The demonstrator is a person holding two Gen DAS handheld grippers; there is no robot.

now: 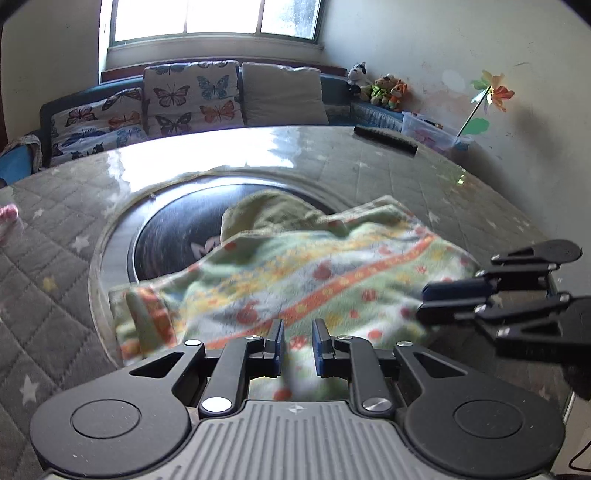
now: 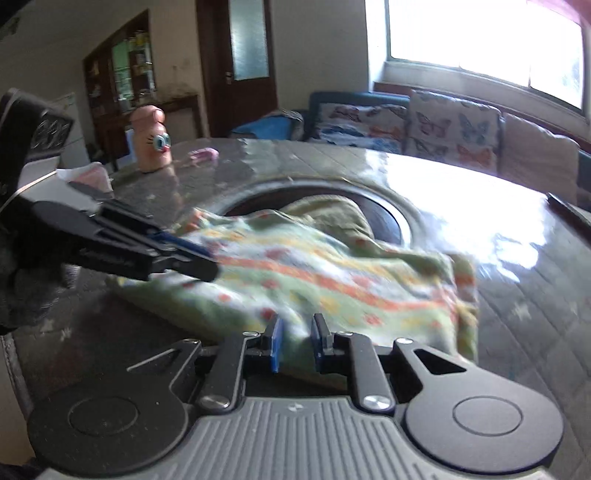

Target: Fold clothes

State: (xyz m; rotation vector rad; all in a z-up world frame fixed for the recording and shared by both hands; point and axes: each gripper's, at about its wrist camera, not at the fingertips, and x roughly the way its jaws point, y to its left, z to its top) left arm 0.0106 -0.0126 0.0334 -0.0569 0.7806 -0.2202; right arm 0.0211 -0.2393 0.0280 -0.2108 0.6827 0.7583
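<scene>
Green towel [image 1: 288,273] with orange stripes and red spots lies rumpled on the table [image 1: 55,236], partly covering the round dark plate [image 1: 173,240] set in the table's middle. Motion blur on the cloth in both views. Far end of the towel is bunched into a plain green hump; near end hangs toward the table edge.

Left gripper [image 1: 298,345]: jaws apart with a gap between the blue pads, towel fabric showing in that gap; cannot tell if the pads touch it. In the right wrist view the same gripper [image 2: 207,264] comes in from the left, its tips at the towel's left edge.

Right gripper [image 2: 295,343]: jaws apart, a ridge of towel [image 2: 332,273] rising in the gap, grip itself unclear. In the left wrist view it [image 1: 424,302] enters from the right, tips close together at the towel's right edge.

Table has a grey quilted cover with stars under a glossy sheet. Black remote [image 1: 386,138] near the far edge. Sofa [image 1: 192,99] with butterfly cushions behind, under a window [image 1: 214,16]. Stuffed toys [image 1: 384,88] and a pinwheel [image 1: 493,92] by the wall. Pink figure with cartoon eyes [image 2: 153,138] stands on the table's far left in the right wrist view.
</scene>
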